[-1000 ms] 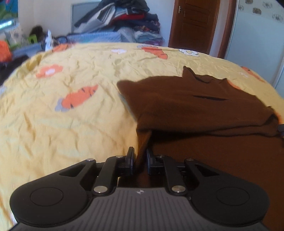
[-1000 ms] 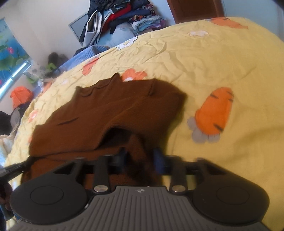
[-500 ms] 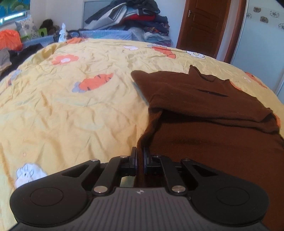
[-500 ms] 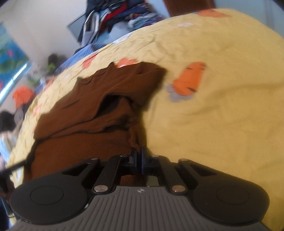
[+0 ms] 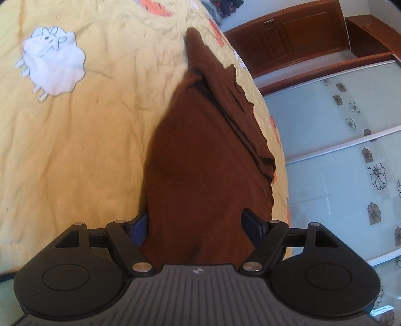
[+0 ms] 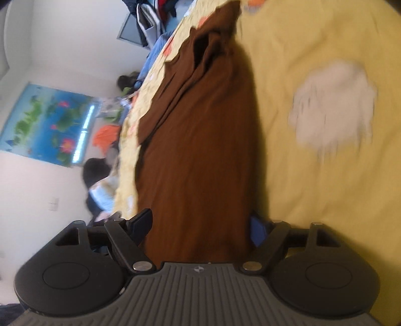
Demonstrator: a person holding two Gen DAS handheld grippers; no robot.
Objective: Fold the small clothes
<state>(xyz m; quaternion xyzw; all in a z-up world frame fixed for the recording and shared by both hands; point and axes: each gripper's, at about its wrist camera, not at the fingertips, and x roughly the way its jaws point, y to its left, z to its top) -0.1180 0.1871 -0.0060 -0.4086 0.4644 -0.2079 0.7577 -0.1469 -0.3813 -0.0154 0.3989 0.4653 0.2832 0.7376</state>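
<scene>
- The dark brown knitted garment (image 5: 208, 160) lies on the yellow printed bed cover (image 5: 82, 140), its long axis running from bottom centre to the frame's top.
- Left tongs (image 5: 194, 225) and right tongs (image 6: 200, 223) both stand apart, fabric between their fingers, equally near.

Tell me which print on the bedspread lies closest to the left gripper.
The white animal print, on the yellow bedspread left of the brown garment. The orange prints lie farther away, near the picture's top edge.
</scene>
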